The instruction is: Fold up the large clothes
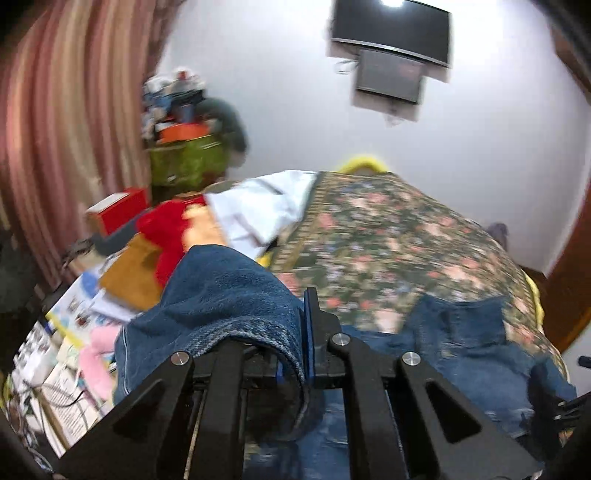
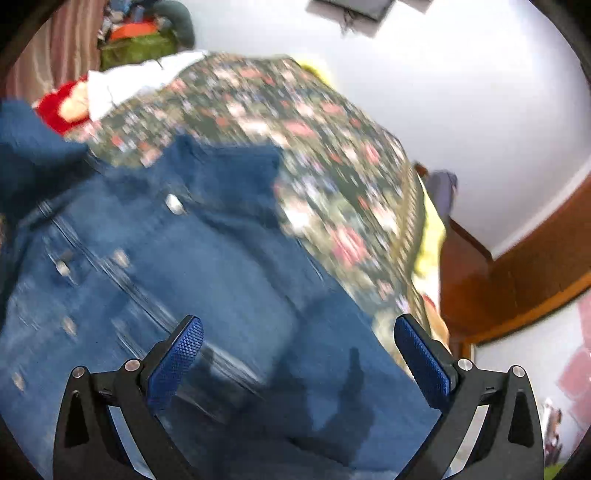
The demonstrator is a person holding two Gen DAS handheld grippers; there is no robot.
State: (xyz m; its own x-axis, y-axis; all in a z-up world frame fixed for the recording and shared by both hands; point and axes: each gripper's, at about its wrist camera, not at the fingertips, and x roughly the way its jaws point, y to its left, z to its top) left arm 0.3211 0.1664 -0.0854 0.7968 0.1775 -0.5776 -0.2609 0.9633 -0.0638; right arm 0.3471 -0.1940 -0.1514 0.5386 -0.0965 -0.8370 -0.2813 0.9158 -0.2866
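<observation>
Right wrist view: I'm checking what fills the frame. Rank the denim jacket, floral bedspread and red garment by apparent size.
1. denim jacket, though nearness to the camera enlarges it.
2. floral bedspread.
3. red garment, smallest.

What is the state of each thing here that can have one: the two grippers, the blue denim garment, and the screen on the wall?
Left gripper: shut on a fold of the blue denim jacket, which drapes over its fingers.
Right gripper: open, jaws wide apart, holding nothing, above the denim.
Blue denim jacket: spread on the floral bedspread, one part lifted by the left gripper.
Black wall-mounted screen: dark, with a light reflected in it.
</observation>
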